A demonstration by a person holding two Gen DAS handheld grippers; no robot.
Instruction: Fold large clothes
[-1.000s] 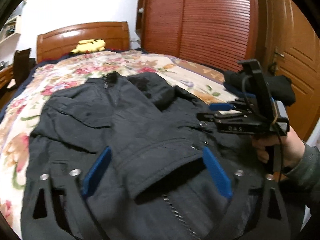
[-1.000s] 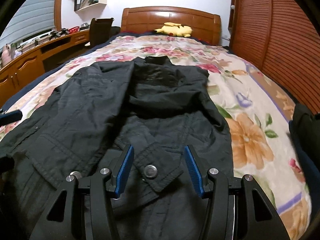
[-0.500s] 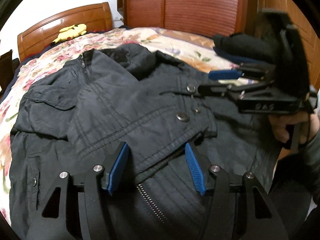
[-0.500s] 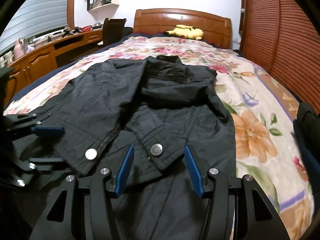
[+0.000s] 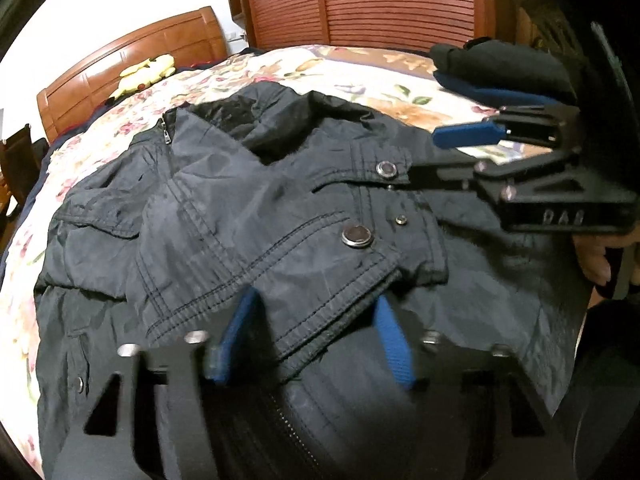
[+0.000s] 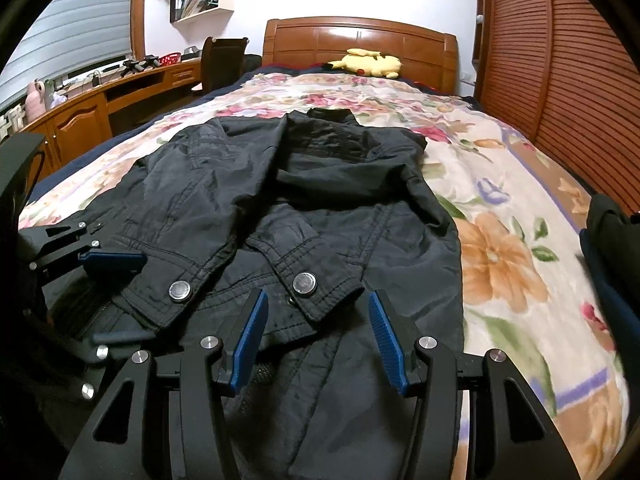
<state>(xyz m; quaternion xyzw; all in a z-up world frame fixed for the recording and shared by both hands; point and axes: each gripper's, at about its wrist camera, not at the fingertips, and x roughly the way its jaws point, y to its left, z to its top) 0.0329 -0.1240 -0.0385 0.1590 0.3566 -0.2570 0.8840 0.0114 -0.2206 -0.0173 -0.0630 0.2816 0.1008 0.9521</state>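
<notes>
Both sleeve cuffs have come in across the chest of the black jacket [image 6: 320, 208] on the bed [image 6: 500, 208]. Left gripper [image 5: 312, 336] and right gripper [image 6: 316, 336] hover spread, gripping nothing, so sleeves look folded; the body comes next.

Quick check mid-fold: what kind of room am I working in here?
A bedroom, most likely: the black jacket lies on a bed with a floral bedspread, a wooden headboard behind, and a built-in desk along the wall.

Home bedroom: floral-covered bed [image 6: 500, 184], wooden headboard [image 6: 360, 44], louvred wardrobe [image 6: 568, 60].
</notes>
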